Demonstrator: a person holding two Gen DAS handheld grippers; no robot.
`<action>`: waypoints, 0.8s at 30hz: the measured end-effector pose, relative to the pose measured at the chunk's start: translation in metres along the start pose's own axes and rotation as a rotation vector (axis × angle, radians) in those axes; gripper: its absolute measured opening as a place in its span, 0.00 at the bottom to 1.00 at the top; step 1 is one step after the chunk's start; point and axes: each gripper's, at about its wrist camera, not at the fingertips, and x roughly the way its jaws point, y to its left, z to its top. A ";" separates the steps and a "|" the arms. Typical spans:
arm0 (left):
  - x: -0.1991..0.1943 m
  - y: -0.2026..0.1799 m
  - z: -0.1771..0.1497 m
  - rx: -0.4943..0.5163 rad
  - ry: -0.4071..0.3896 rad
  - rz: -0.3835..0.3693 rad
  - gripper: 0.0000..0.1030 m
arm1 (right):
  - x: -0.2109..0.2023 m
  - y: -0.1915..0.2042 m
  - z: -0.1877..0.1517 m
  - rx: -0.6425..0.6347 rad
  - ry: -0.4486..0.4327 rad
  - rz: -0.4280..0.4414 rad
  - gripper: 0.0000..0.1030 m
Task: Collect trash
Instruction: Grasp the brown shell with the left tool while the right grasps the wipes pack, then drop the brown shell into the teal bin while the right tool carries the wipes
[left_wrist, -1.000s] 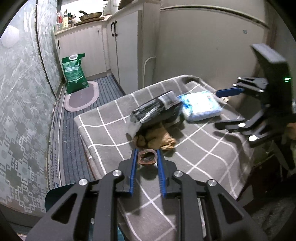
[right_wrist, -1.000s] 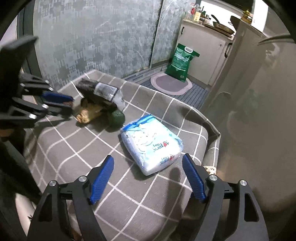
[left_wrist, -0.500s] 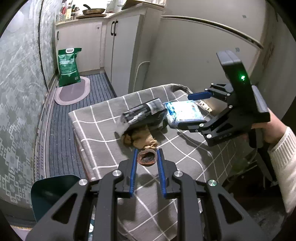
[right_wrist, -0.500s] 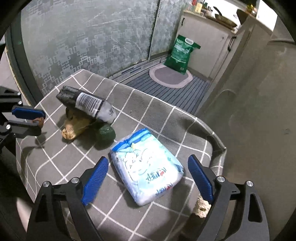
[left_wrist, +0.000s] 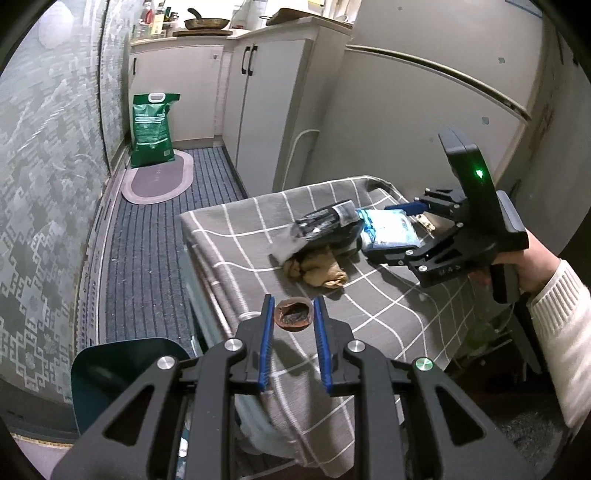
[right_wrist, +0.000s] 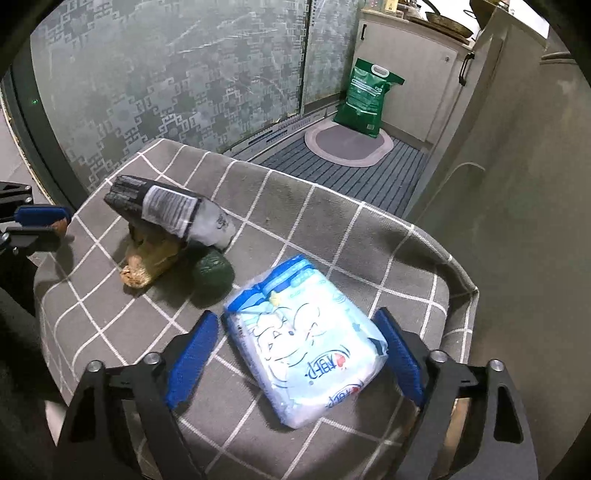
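My left gripper (left_wrist: 294, 304) is shut on a small brown shell (left_wrist: 293, 317) and holds it above the near edge of the grey checked table (left_wrist: 388, 314). Over the blue-and-white tissue pack (right_wrist: 306, 354), my right gripper (right_wrist: 295, 315) has a blue pad on each side. Its jaws are closing, and the pack does not look squeezed. A black-and-white wrapper (right_wrist: 166, 210) leans on crumpled brown paper (right_wrist: 151, 258) beside a dark green ball (right_wrist: 214, 271). The left gripper's fingertips (right_wrist: 40, 214) show at the left edge of the right wrist view.
A dark teal bin (left_wrist: 122, 369) stands on the floor below the table's left corner. Farther off are a green bag (left_wrist: 153, 129), an oval mat (left_wrist: 159, 181), white cabinets (left_wrist: 266, 110) and a patterned glass door (right_wrist: 166, 92). A white-sleeved hand (left_wrist: 554, 306) holds the right gripper.
My left gripper has drawn back from the pile toward the table's edge with the shell. The right gripper has come in over the tissue pack, and its pads now flank it.
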 end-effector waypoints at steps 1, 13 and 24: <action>-0.002 0.001 0.000 -0.002 -0.003 0.001 0.22 | -0.001 0.000 -0.001 -0.001 -0.002 -0.001 0.78; -0.029 0.011 -0.006 -0.021 -0.057 0.044 0.22 | -0.014 0.018 -0.004 0.016 -0.007 -0.045 0.46; -0.050 0.036 -0.015 -0.074 -0.099 0.088 0.22 | -0.065 0.036 0.015 0.060 -0.112 -0.082 0.46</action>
